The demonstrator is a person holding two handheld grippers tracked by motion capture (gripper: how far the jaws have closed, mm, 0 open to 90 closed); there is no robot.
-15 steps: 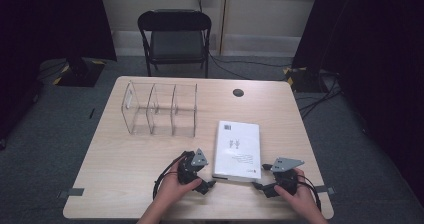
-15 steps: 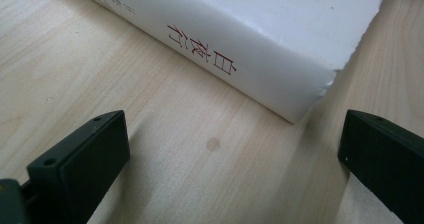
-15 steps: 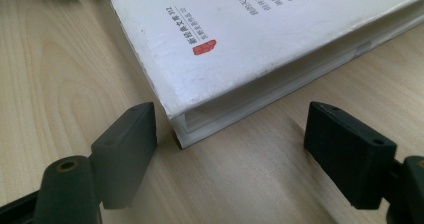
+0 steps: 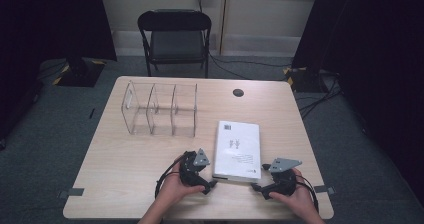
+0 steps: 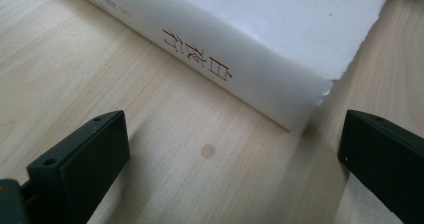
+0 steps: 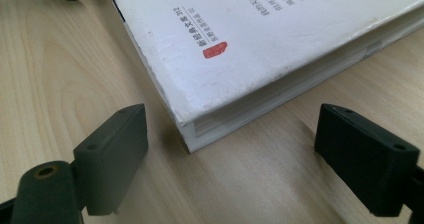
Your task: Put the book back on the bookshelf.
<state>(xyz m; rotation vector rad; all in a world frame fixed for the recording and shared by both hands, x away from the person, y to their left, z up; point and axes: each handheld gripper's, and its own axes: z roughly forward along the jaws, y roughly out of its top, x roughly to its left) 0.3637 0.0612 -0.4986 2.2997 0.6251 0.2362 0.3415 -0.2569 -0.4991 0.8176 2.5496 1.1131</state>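
A white book lies flat on the light wooden table, near its front edge. My left gripper rests on the table at the book's near left corner, jaws open. In the left gripper view the book's spine with red lettering runs just ahead of the wide-apart jaws of the left gripper. My right gripper sits at the book's near right corner, also open. In the right gripper view that corner of the book points between the jaws of the right gripper, untouched.
A clear acrylic divider rack with three compartments stands at the back left of the table. A round cable hole is at the back centre. A black folding chair stands beyond the far edge.
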